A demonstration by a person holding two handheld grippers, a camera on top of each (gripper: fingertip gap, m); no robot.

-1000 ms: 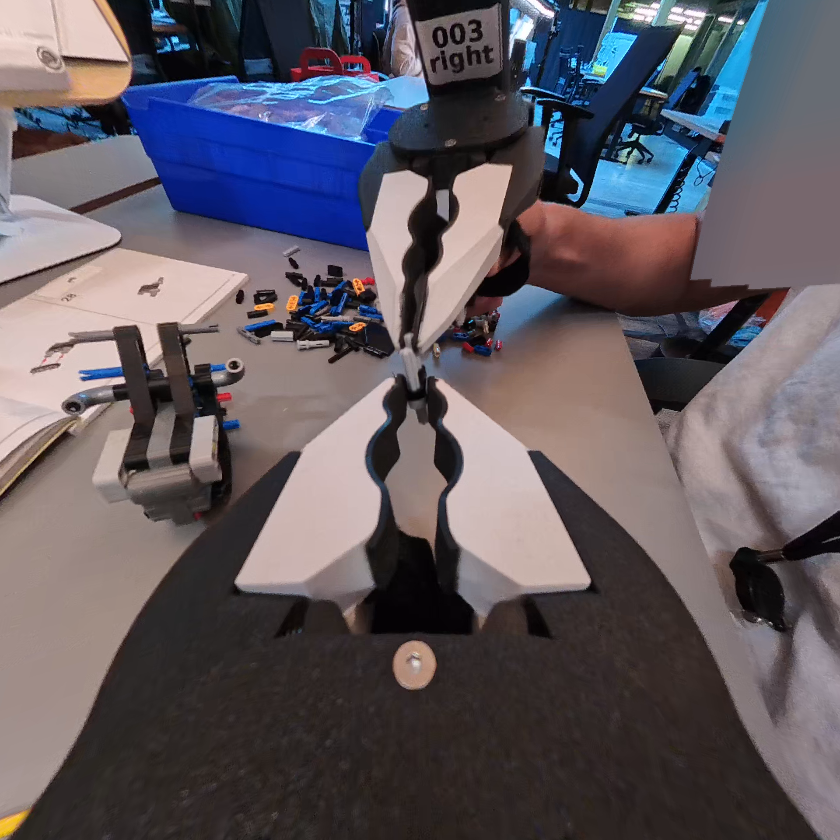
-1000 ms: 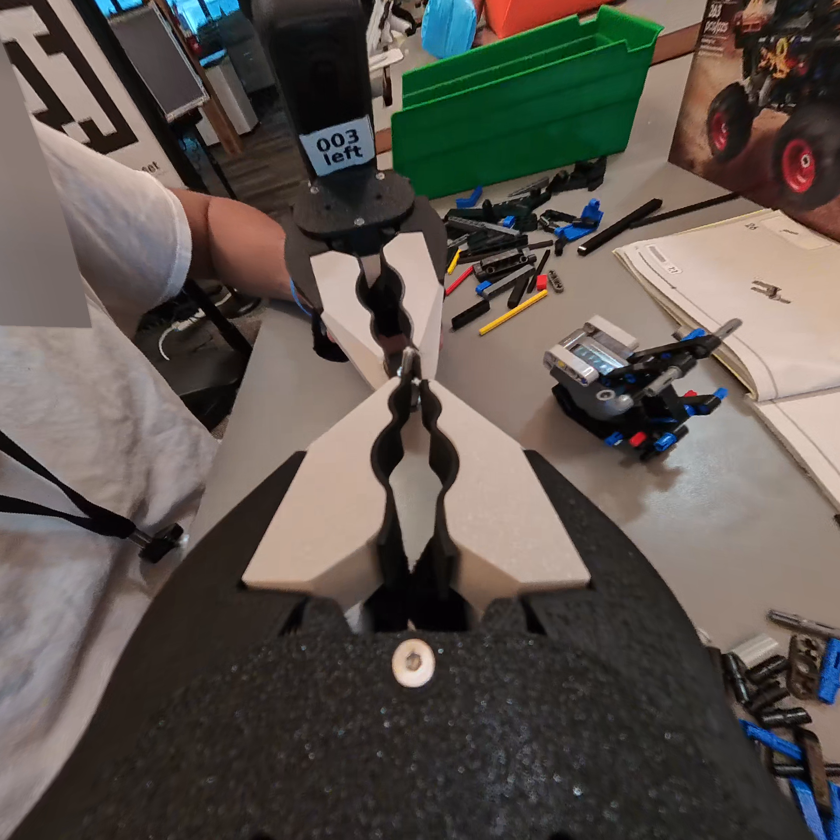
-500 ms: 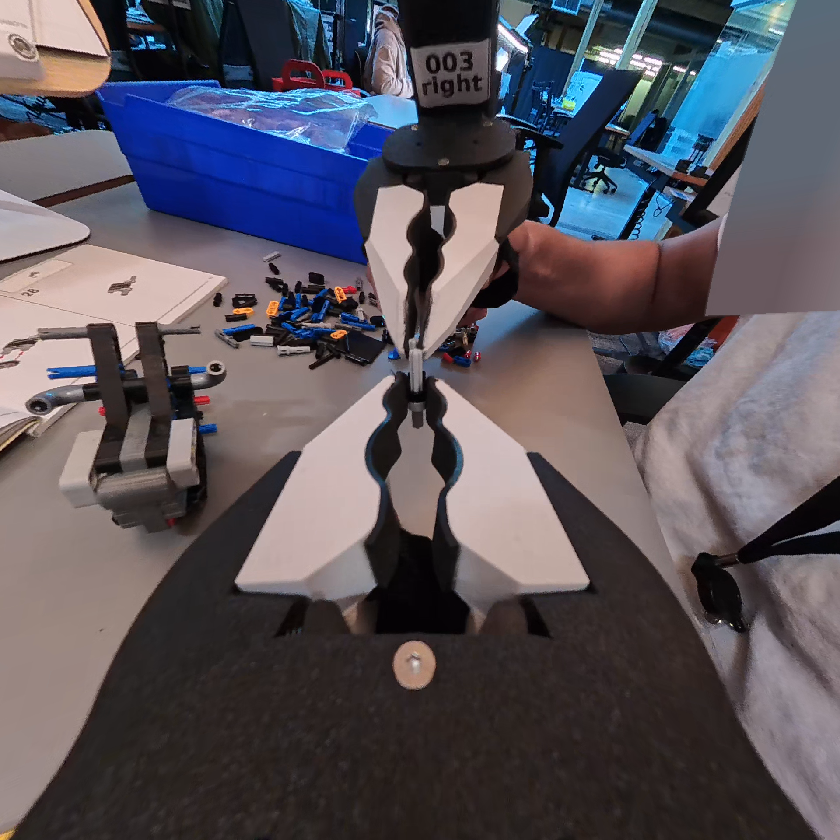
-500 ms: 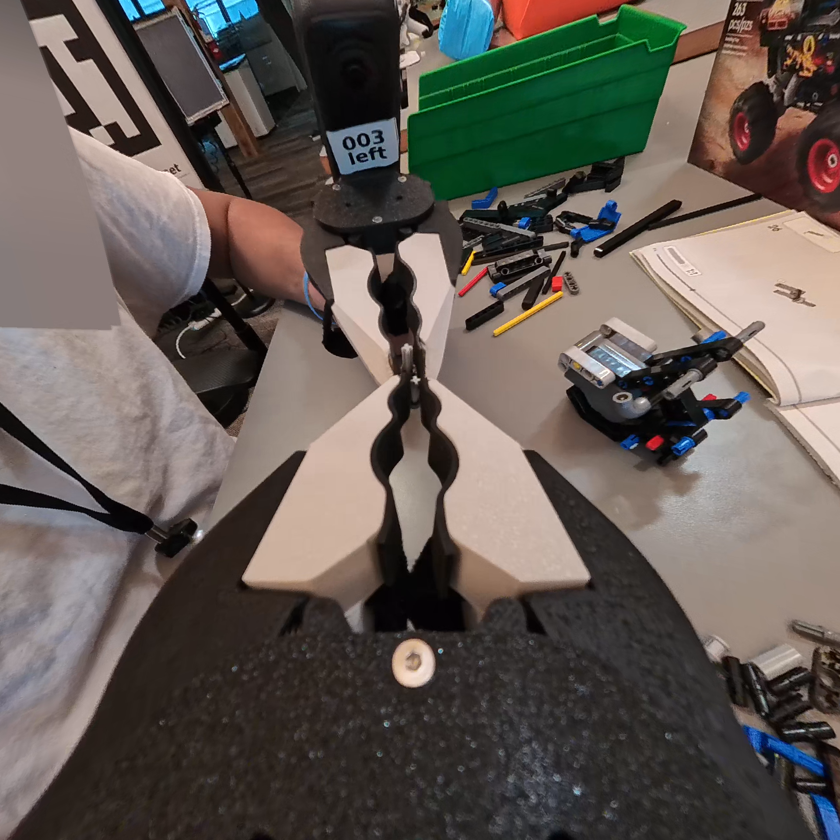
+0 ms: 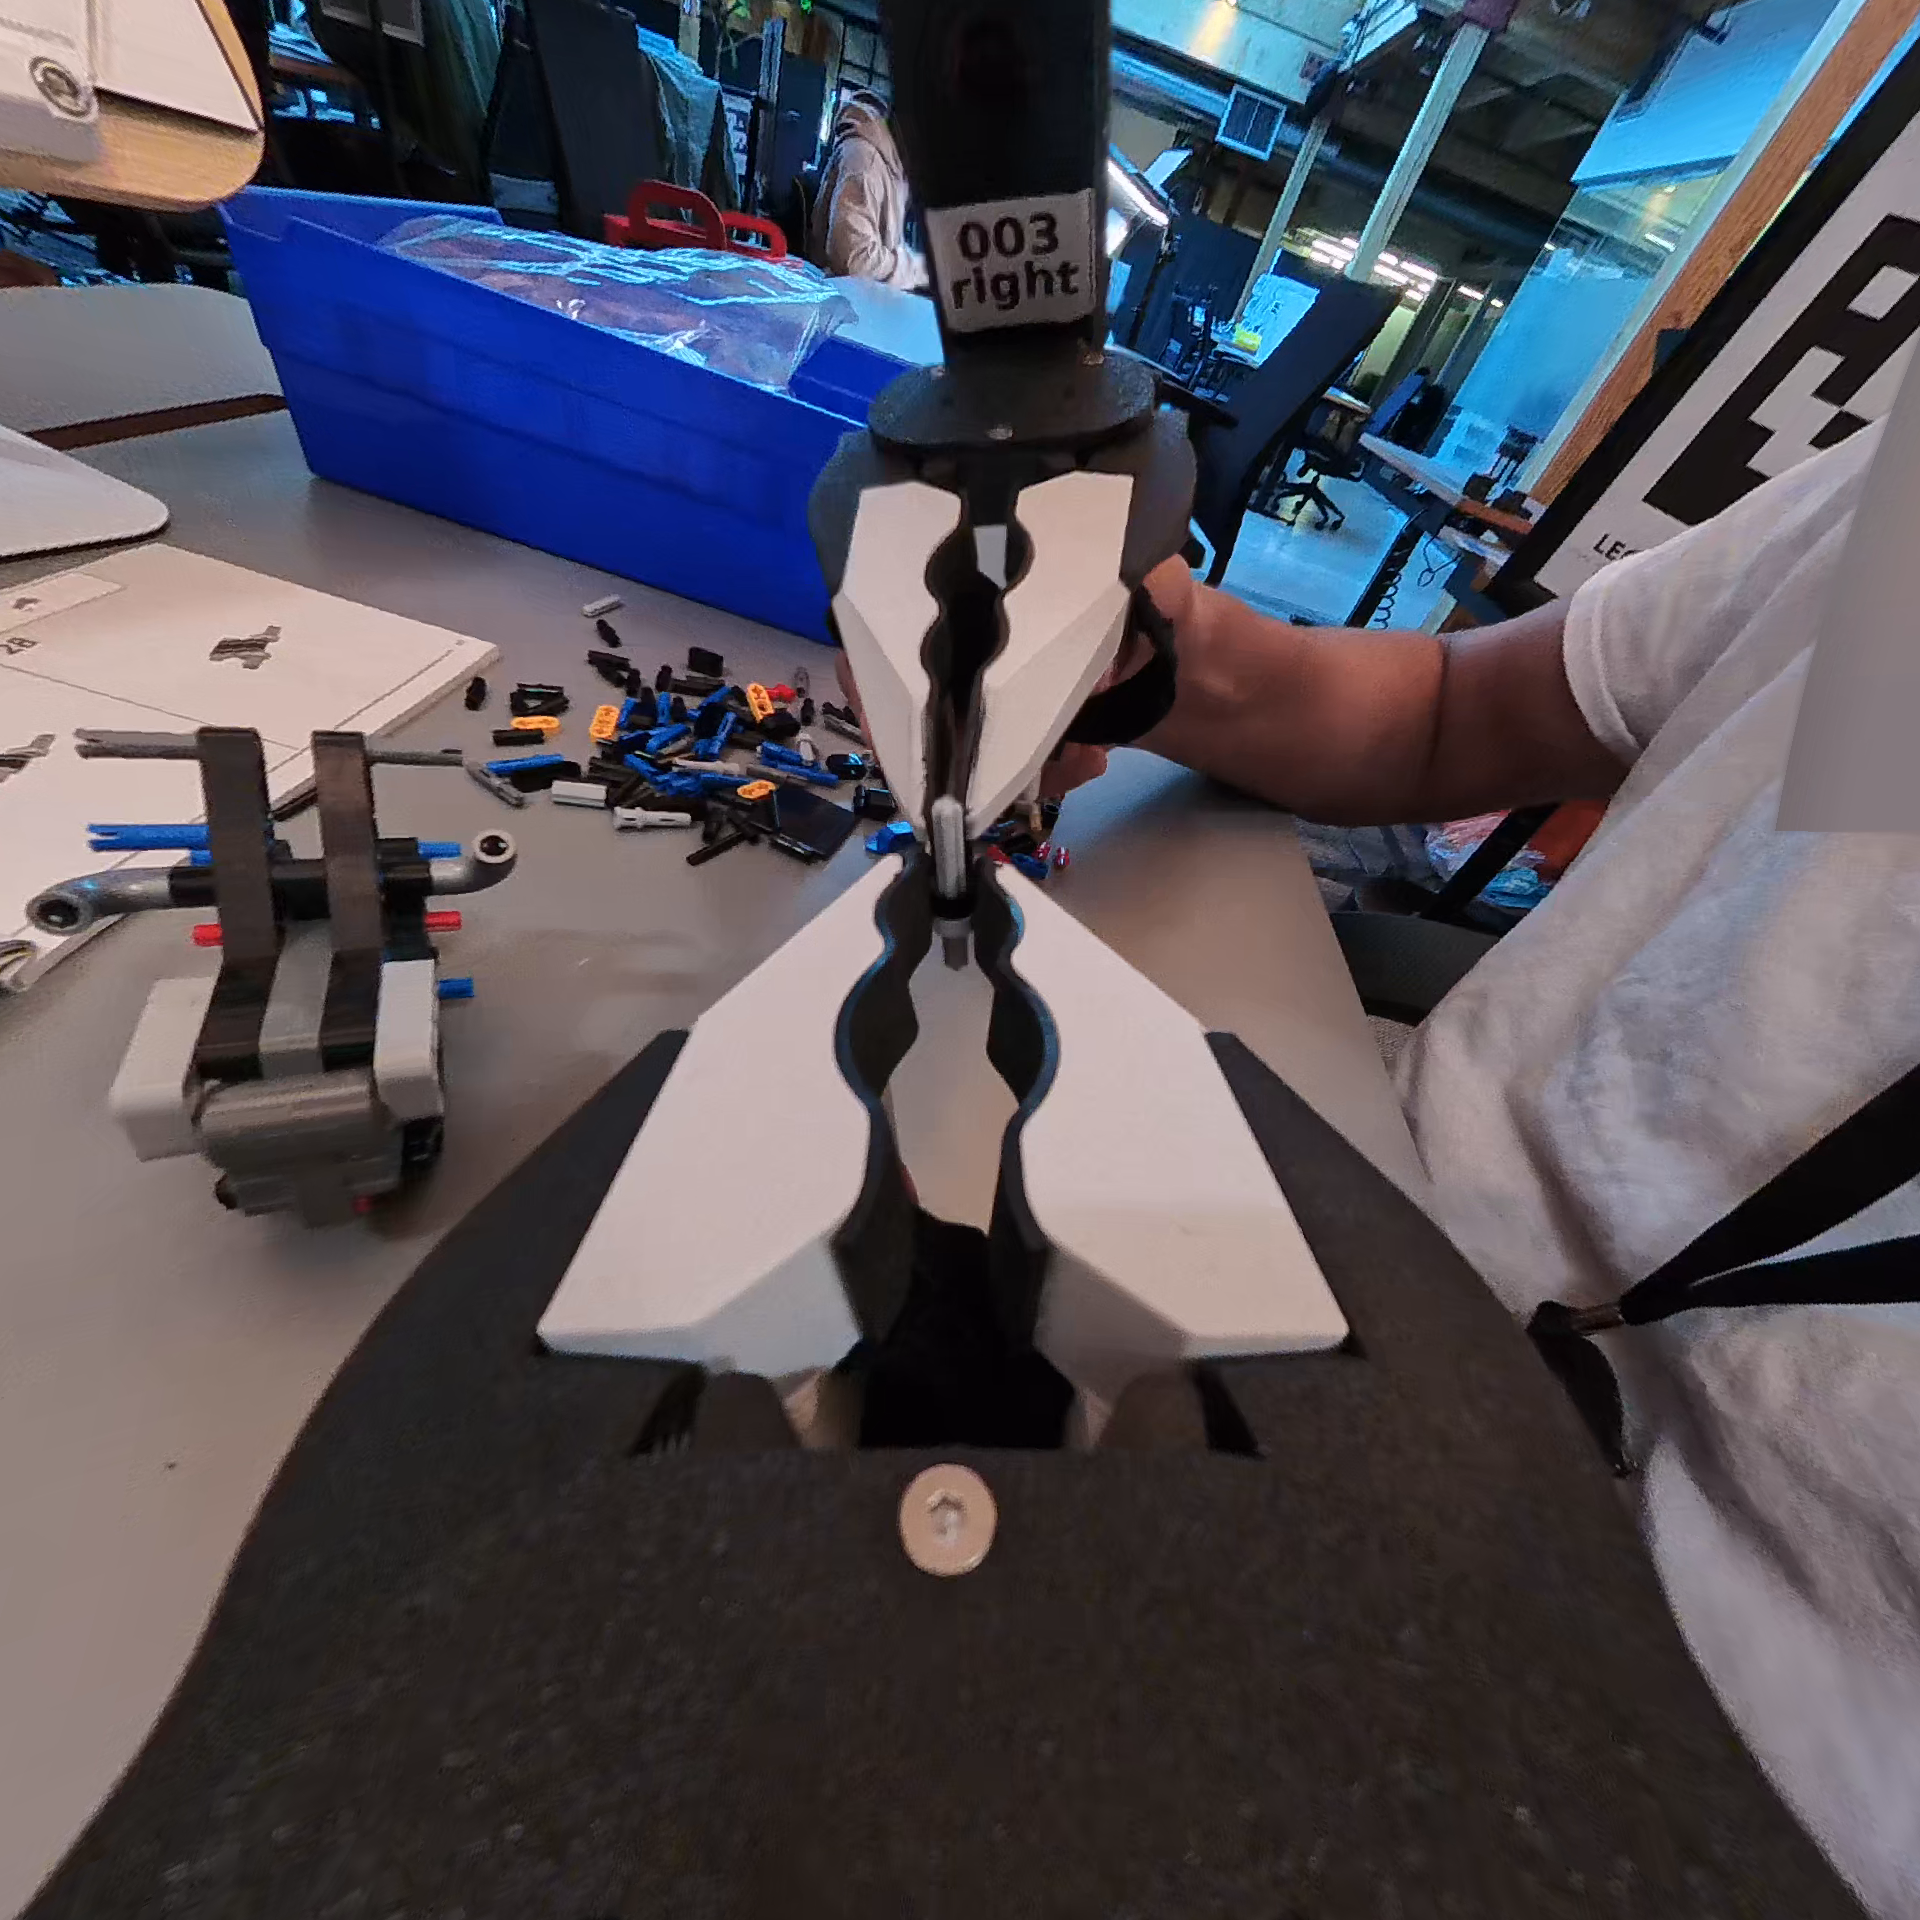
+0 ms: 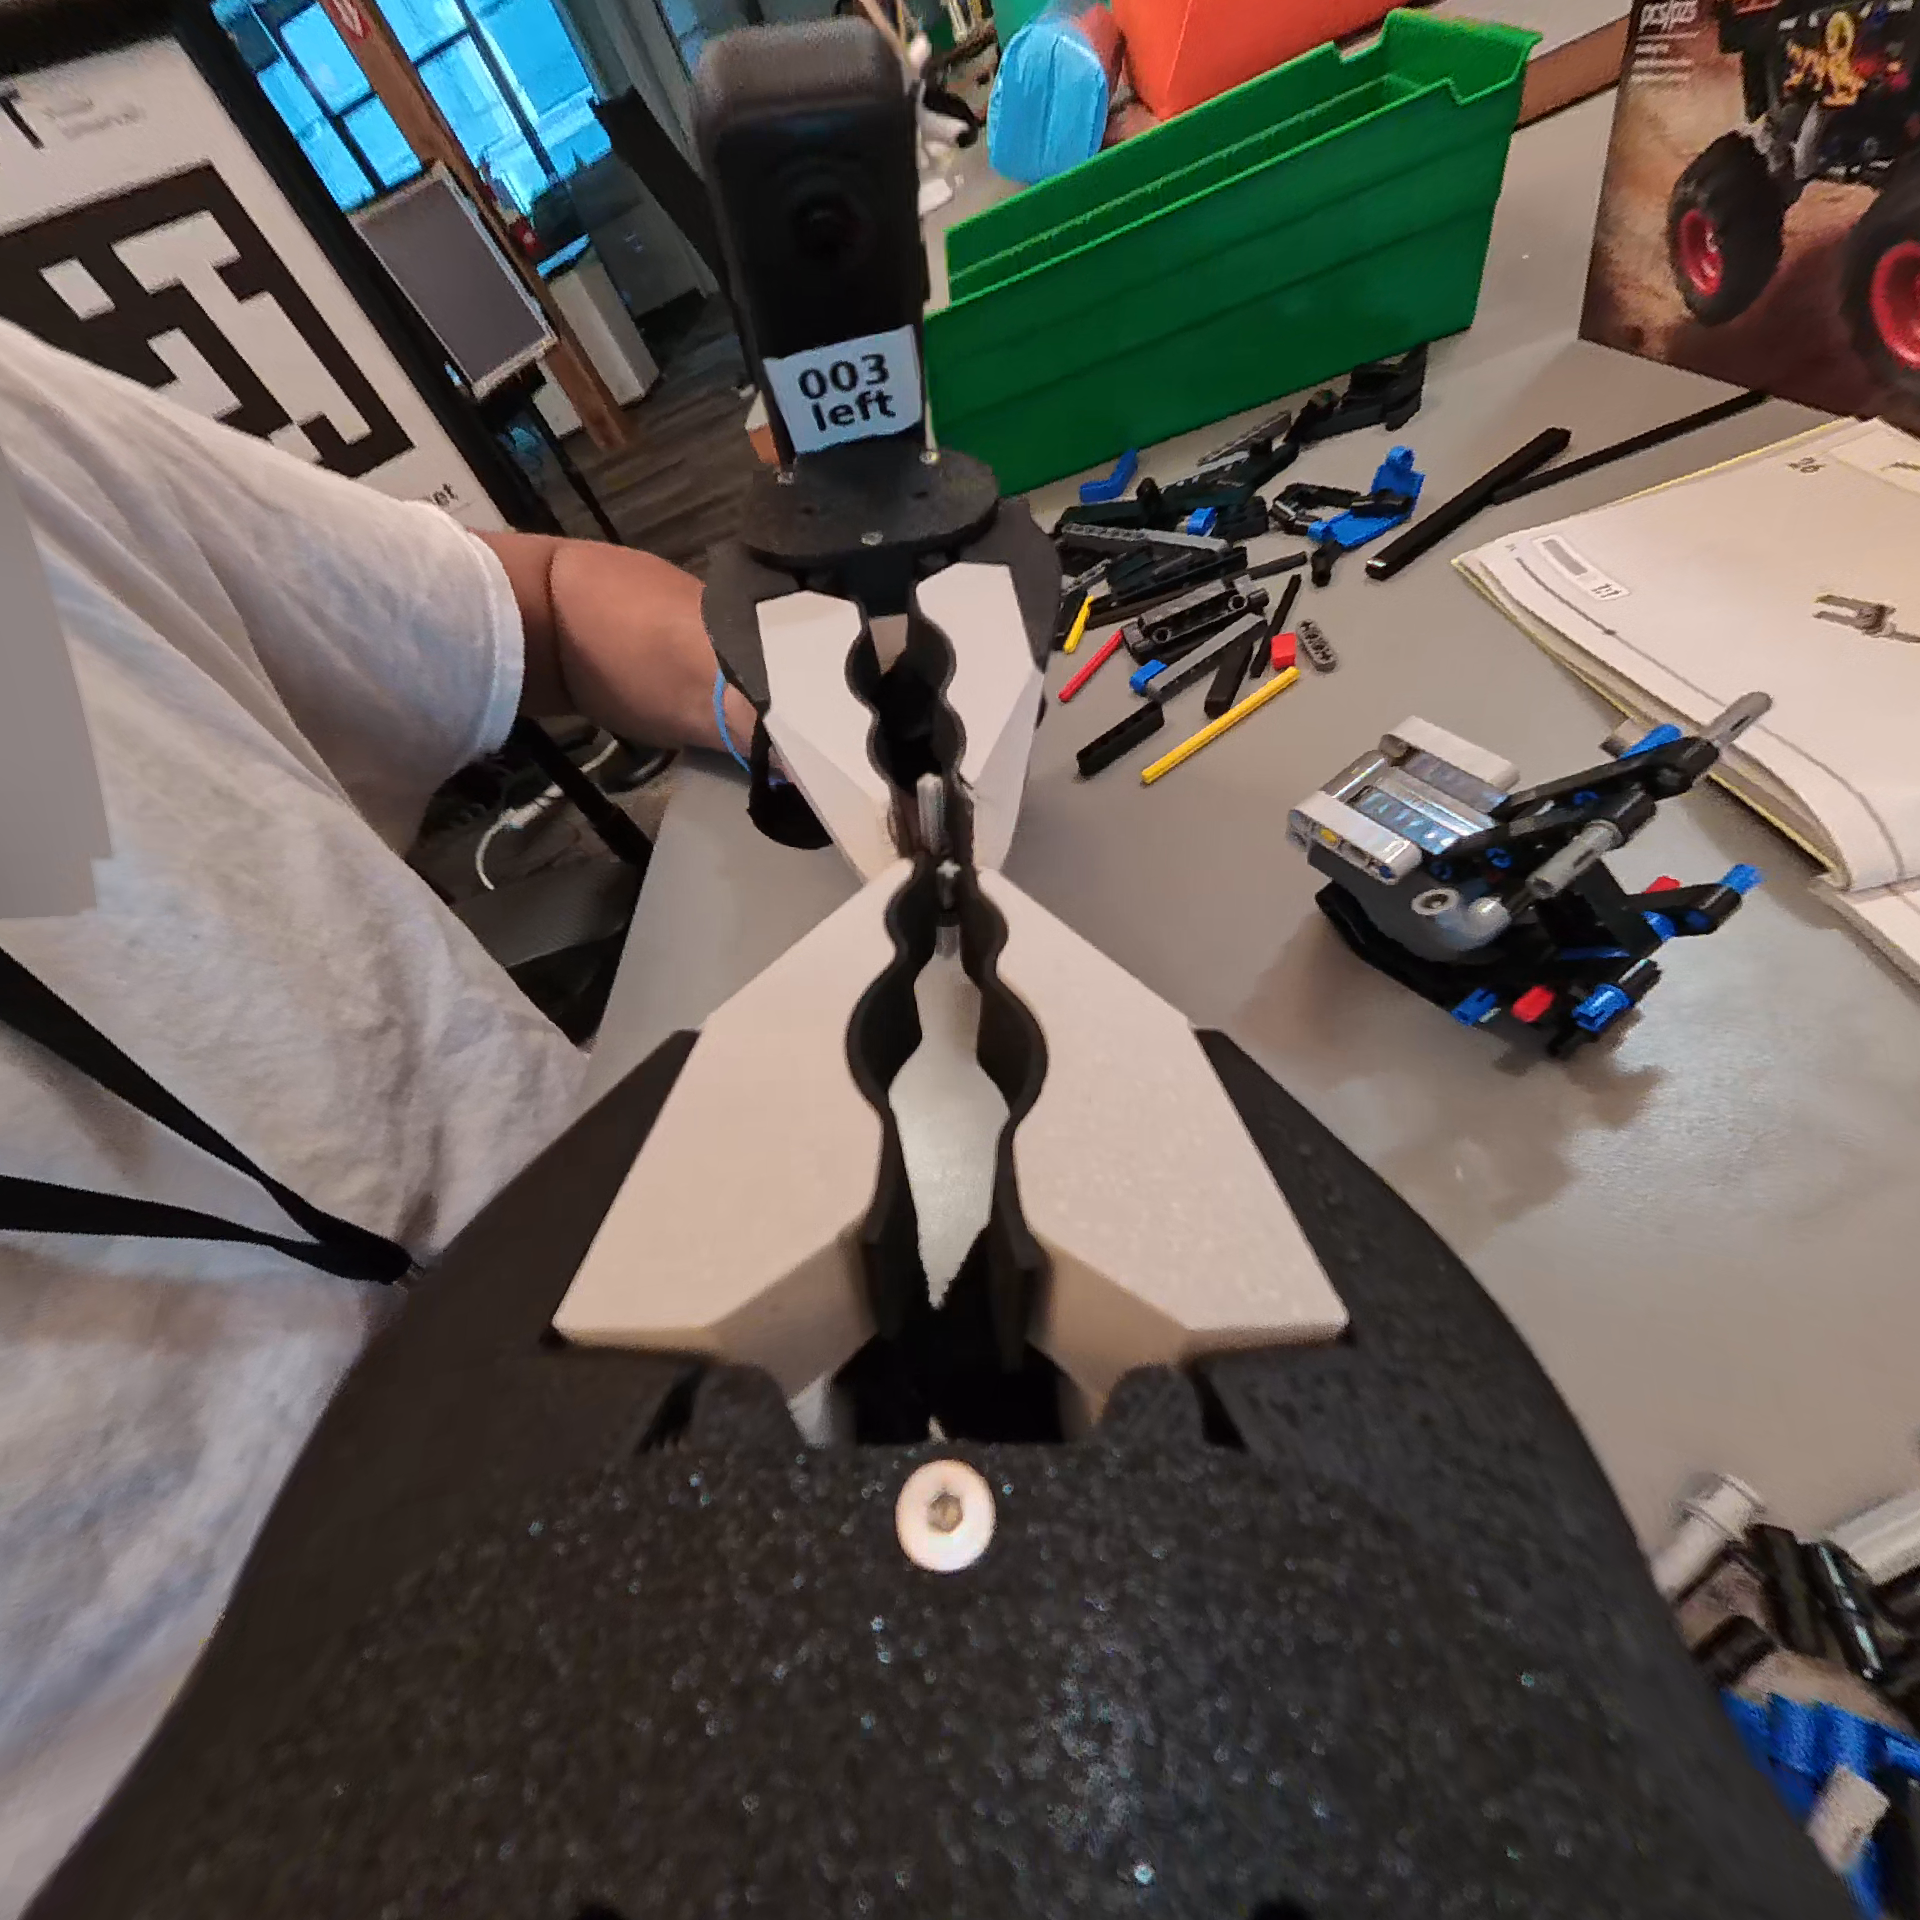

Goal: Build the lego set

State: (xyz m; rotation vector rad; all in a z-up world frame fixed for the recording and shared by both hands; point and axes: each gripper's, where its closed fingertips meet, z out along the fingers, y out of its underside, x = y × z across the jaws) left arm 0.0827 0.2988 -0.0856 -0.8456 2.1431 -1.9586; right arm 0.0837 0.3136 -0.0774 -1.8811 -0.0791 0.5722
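Observation:
My left gripper (image 5: 951,906) and right gripper (image 6: 941,885) meet tip to tip above the grey table. Both are shut on a small light grey axle piece (image 5: 948,844) with a dark collar, held between them. The axle also shows in the right wrist view (image 6: 930,812), running into the left gripper's fingers. The right gripper shows head-on in the left wrist view (image 5: 951,805), and the left gripper shows head-on in the right wrist view (image 6: 935,831). The part-built grey, black and blue model (image 5: 281,997) stands on the table to the left, and shows at the right in the right wrist view (image 6: 1507,873).
A pile of small blue, black and orange pieces (image 5: 707,748) lies before a blue bin (image 5: 520,416). Longer black, yellow and red pieces (image 6: 1226,613) lie before a green bin (image 6: 1195,281). An open instruction booklet (image 6: 1714,623) and the set's box (image 6: 1766,187) are at the right. The tips of both grippers are at nearly the same place.
The grippers stay tip to tip on the axle piece. The right gripper has turned from a slight tilt to face straight on. The pair has drifted a little relative to the model.

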